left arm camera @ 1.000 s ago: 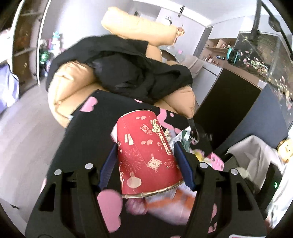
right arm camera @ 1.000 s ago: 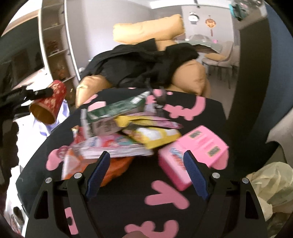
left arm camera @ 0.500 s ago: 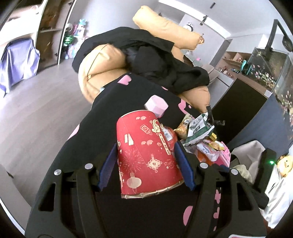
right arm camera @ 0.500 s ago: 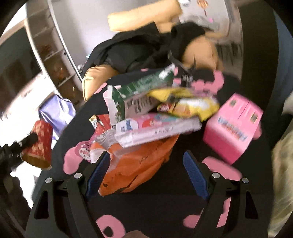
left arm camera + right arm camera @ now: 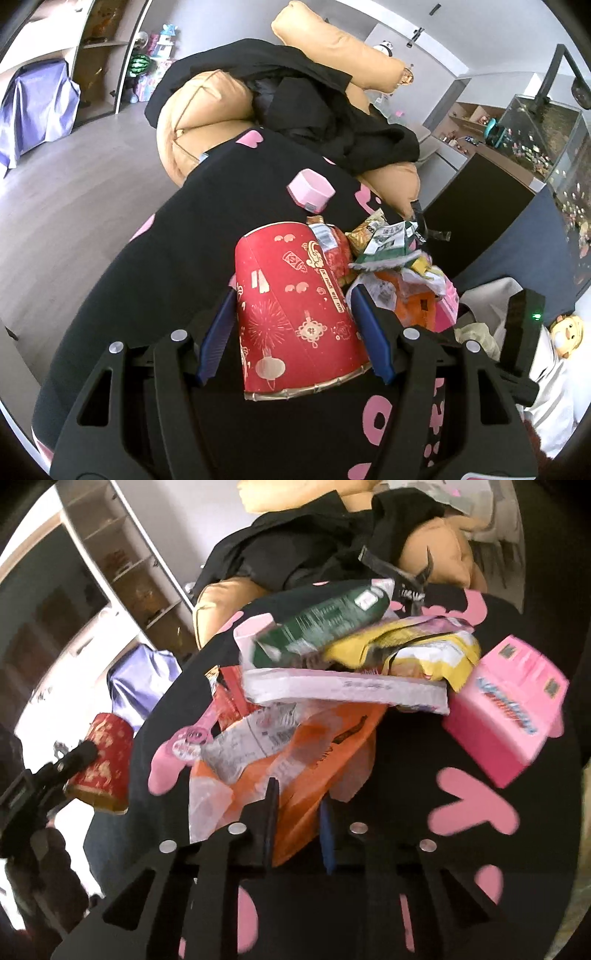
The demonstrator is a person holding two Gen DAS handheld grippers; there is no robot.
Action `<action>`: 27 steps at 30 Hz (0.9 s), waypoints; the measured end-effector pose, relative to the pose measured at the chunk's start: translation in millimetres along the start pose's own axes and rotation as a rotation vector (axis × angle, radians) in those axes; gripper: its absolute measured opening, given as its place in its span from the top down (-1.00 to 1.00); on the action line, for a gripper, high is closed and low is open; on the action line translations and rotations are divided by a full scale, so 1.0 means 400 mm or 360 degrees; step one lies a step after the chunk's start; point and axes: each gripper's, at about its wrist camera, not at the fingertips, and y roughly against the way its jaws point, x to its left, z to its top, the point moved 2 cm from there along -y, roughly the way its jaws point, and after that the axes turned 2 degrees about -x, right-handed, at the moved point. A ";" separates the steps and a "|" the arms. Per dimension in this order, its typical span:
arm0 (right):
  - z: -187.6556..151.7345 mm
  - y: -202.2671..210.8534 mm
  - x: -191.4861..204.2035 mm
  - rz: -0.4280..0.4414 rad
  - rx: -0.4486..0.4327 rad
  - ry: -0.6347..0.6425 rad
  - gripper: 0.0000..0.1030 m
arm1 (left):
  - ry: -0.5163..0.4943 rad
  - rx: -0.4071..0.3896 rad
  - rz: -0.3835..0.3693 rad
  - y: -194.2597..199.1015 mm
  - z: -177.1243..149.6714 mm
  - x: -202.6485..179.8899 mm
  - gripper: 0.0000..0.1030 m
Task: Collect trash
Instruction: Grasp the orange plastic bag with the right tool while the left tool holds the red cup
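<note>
- One red paper cup is the only container, lying sideways between the jaws of the left gripper, whose blue pads press its wall; nothing shows inside it from either view. In the right wrist view the cup hangs off the left edge of the worktop.
- Right of the cup, on the black worktop with pink shapes, lies the trash heap: a red packet, an orange bag, a green pouch, a white flat packet, a yellow wrapper and, furthest right, a pink box.
- The right gripper is closing its jaws, with the near edge of the orange bag between them.
- Compared with a second ago, those jaws were wide apart above the worktop; the cup remains clamped in the left jaws as before.
</note>
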 end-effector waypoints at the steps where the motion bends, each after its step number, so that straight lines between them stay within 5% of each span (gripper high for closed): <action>1: -0.005 0.016 -0.005 -0.0010 0.0004 0.0018 0.64 | -0.0003 0.0003 -0.0007 -0.001 -0.002 -0.007 -0.17; 7: -0.049 0.079 -0.029 -0.0038 0.0066 0.0134 0.66 | -0.0034 0.0024 -0.0019 0.003 -0.018 -0.036 -0.17; 12: -0.099 0.106 -0.054 -0.0196 0.0163 0.0290 0.66 | -0.0036 0.0031 -0.0047 0.008 -0.030 -0.038 -0.17; 22: -0.110 0.131 -0.116 -0.0329 0.0121 0.0198 0.64 | -0.0033 0.0032 -0.0064 0.012 -0.033 -0.036 -0.17; 24: -0.100 0.141 -0.119 -0.0347 0.0085 0.0170 0.53 | -0.0023 0.0040 -0.0065 0.007 -0.033 -0.035 -0.17; 27: -0.089 0.165 -0.123 -0.0253 0.0002 0.0093 0.12 | -0.0020 0.0062 -0.0071 -0.004 -0.038 -0.036 -0.17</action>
